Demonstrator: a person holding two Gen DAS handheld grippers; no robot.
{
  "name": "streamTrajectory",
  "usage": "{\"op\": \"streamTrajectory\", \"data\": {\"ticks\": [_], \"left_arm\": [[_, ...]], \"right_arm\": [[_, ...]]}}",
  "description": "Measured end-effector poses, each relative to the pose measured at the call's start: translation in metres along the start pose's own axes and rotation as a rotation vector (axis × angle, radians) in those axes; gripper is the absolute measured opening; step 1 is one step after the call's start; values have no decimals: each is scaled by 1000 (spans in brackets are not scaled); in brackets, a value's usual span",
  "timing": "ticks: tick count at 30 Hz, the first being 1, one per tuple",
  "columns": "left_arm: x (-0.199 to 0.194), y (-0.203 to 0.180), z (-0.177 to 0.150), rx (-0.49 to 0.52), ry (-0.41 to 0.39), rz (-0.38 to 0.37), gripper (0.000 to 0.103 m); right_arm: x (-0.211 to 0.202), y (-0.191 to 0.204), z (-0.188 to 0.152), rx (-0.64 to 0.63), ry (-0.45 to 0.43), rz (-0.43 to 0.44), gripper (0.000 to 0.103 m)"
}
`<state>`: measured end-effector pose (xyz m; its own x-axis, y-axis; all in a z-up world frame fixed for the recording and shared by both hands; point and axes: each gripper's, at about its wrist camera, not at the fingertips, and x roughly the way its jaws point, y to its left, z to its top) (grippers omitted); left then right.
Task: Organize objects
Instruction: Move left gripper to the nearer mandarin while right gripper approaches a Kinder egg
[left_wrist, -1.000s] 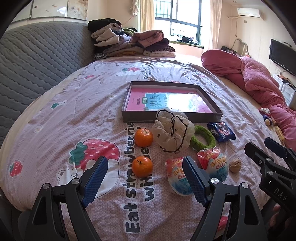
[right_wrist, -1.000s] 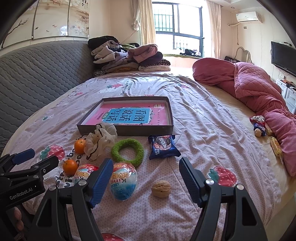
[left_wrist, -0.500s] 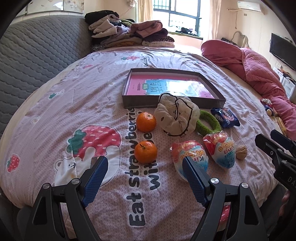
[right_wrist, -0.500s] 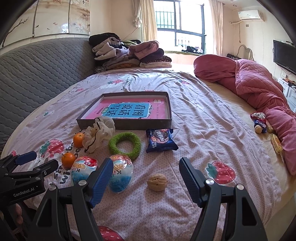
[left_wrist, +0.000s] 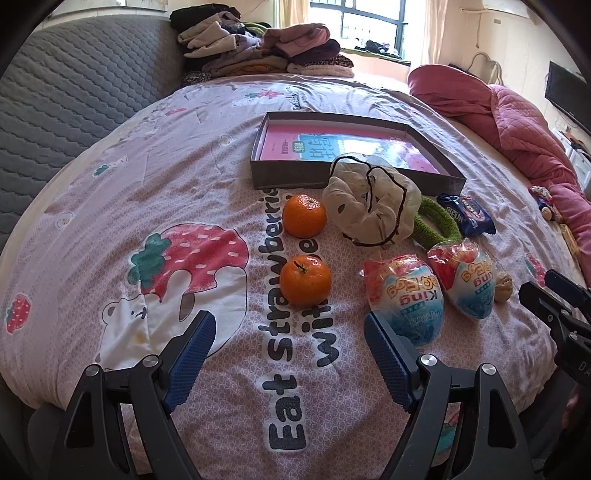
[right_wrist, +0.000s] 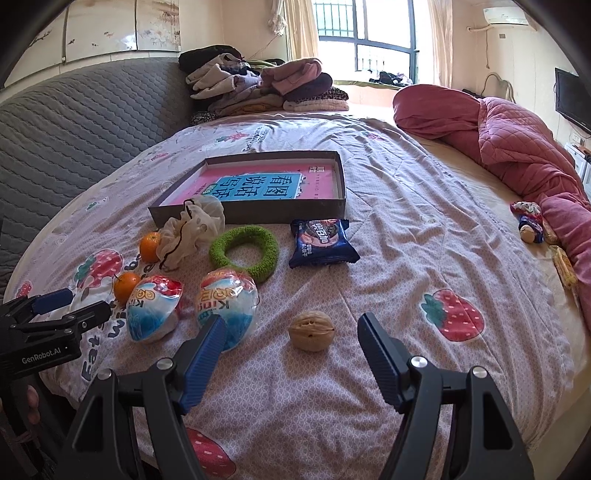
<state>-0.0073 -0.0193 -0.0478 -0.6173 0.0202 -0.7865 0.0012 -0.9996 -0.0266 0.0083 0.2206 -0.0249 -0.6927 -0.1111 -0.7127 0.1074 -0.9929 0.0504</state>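
On the strawberry-print bedspread, a scatter of small things is laid out in front of a shallow grey box with a pink and blue sheet inside. The left gripper is held low over the near edge of the bed, its blue-padded jaws spread wide and nothing caught between them. Just beyond the gap, the near orange is seen, with the far orange behind it. Beside the far orange a cream drawstring pouch is slumped against the box wall, and part of a green ring is hidden behind it in the left view. Two egg-shaped candy packets are lying side by side: the left packet is just past the left gripper's right finger, the right packet partly behind the right gripper's left finger. The right gripper is also wide open and empty, and a walnut is framed just beyond its gap, untouched. A blue biscuit packet is resting near the box's front corner. Far back, folded clothes are stacked, and a pink quilt is bunched along the right side.
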Motion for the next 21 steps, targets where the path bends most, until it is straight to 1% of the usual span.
{"op": "streamTrajectory", "data": {"ticks": [5, 14, 21], "left_arm": [[9, 1, 0, -6, 14, 0, 83], [19, 3, 3, -11, 13, 3, 83], [28, 6, 8, -13, 19, 2, 83]], "right_arm": [[4, -1, -1, 1, 6, 12, 73], [16, 17, 5, -26, 21, 45, 73], [29, 30, 8, -52, 41, 47, 73]]}}
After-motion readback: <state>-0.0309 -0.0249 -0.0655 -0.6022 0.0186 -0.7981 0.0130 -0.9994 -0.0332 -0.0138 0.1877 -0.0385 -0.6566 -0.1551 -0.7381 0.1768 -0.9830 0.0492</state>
